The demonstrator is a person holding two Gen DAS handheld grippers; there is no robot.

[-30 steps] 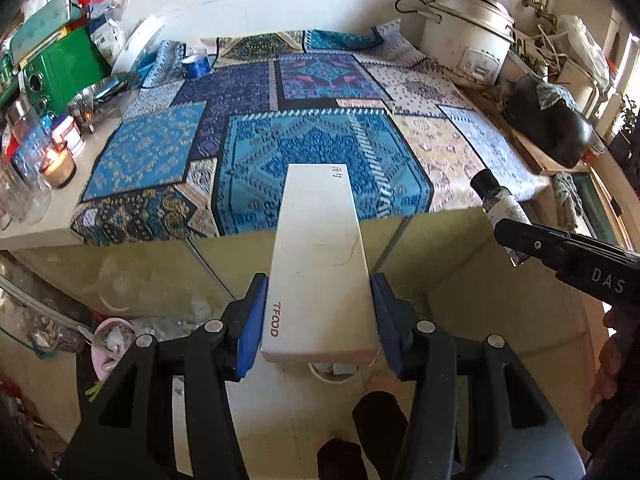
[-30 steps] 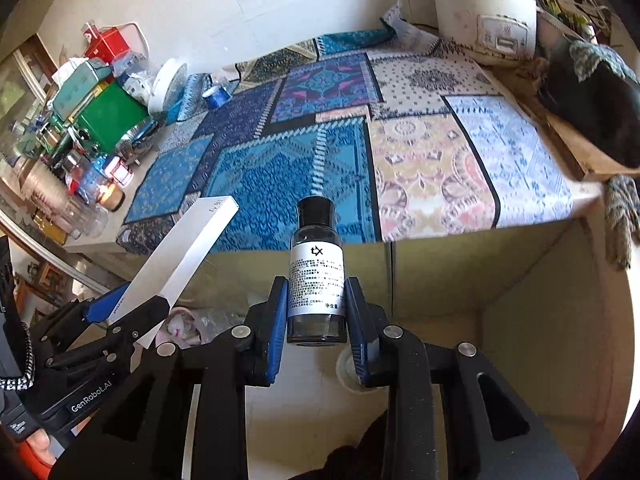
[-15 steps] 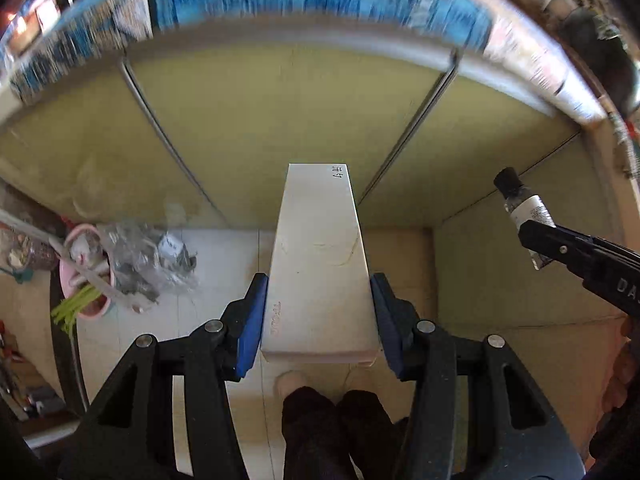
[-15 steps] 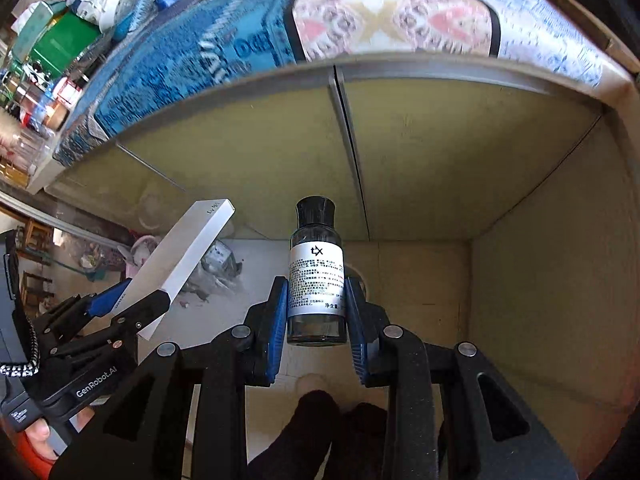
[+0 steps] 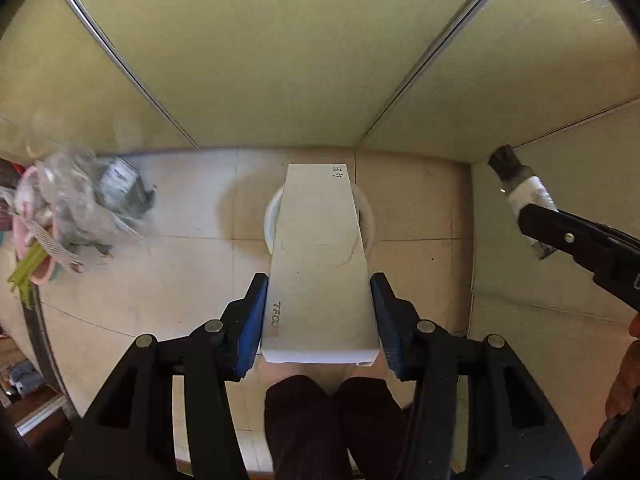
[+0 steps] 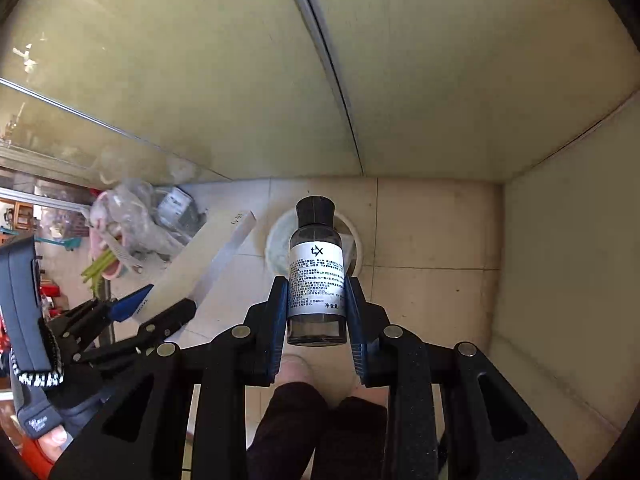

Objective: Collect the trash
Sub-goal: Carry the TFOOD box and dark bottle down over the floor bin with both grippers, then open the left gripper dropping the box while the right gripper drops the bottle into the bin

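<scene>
My left gripper (image 5: 319,312) is shut on a long white box (image 5: 320,264) and holds it above a round white bin (image 5: 272,216) on the tiled floor. My right gripper (image 6: 317,312) is shut on a small dark bottle (image 6: 317,276) with a white label and black cap, held above the same bin (image 6: 276,248). The bottle also shows in the left wrist view (image 5: 520,188), and the box in the right wrist view (image 6: 208,252). Both views point down at the floor.
Yellow-green cabinet doors (image 5: 280,60) stand behind the bin, with a side wall (image 6: 560,280) on the right. A clear plastic bag with clutter (image 5: 76,204) and a pink container (image 5: 32,240) lie at the left. The person's feet (image 5: 332,420) are below the grippers.
Both grippers have tilted down from the tabletop to the floor, still holding the box and the bottle. The white bin has come into view under them.
</scene>
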